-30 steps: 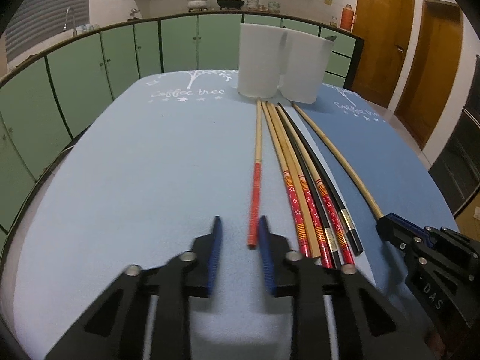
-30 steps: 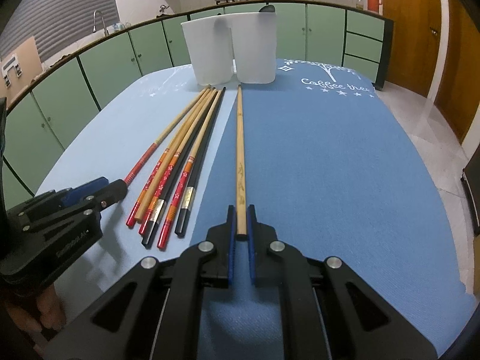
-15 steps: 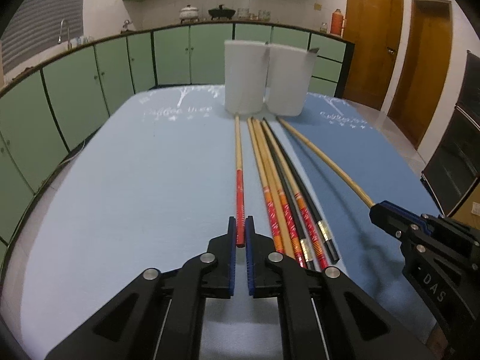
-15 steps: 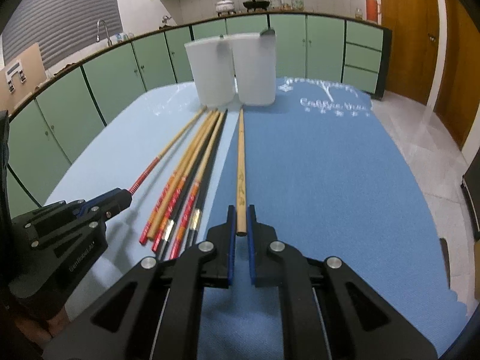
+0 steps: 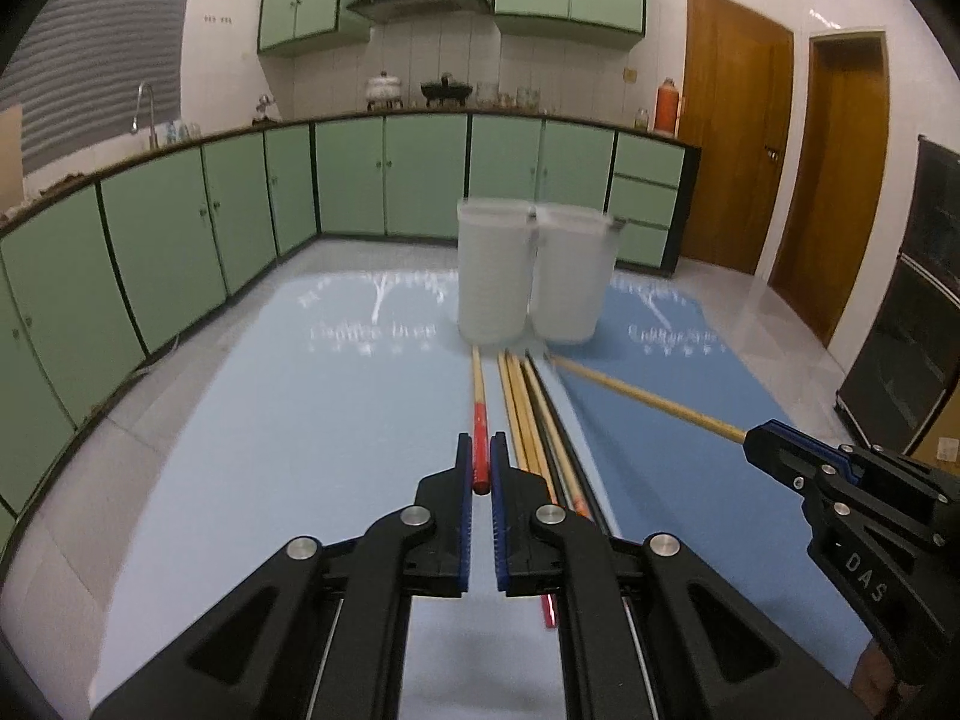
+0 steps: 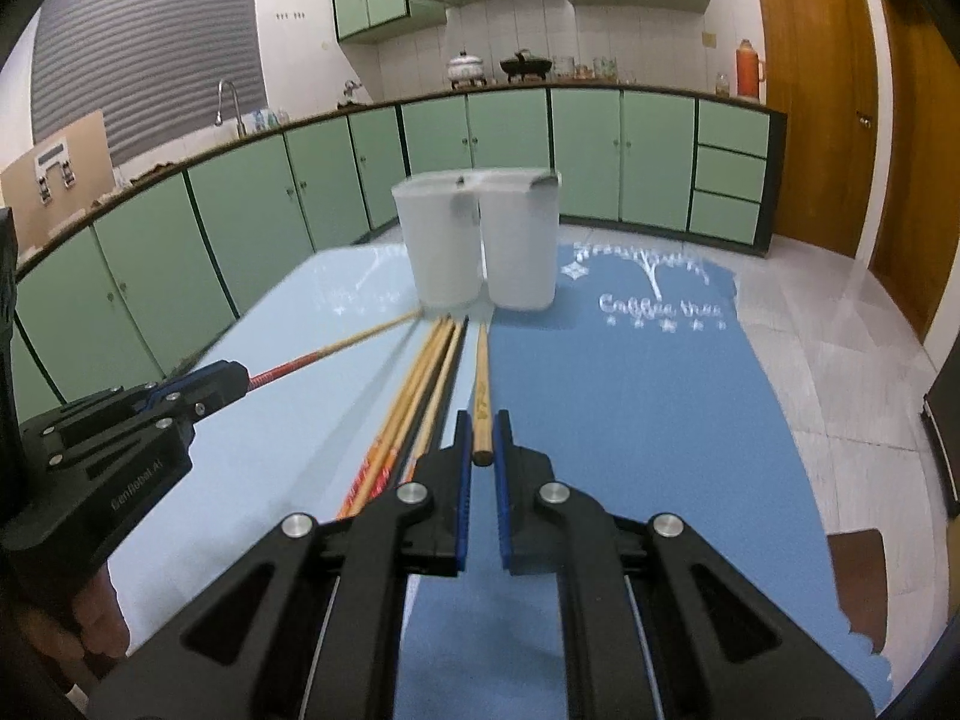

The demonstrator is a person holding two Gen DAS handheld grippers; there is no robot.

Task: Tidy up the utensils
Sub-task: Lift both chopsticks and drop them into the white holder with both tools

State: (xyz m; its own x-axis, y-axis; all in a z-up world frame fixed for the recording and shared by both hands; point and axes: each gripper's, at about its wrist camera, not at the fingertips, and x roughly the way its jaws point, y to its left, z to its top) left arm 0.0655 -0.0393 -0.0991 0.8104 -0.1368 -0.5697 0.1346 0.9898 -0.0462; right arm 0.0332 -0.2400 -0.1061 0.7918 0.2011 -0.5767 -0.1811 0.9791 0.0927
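The left tongs are clamped on the red end of a red-tipped chopstick, and the right tongs are clamped on the near end of a plain wooden chopstick. Both sticks are lifted at the held end; whether their far tips touch the counter cannot be told. Between them, a bundle of chopsticks lies on the counter, its near ends partly hidden behind the tongs. Two white containers are seen behind, side by side, blurred. A dark item at their rim is hard to make out.
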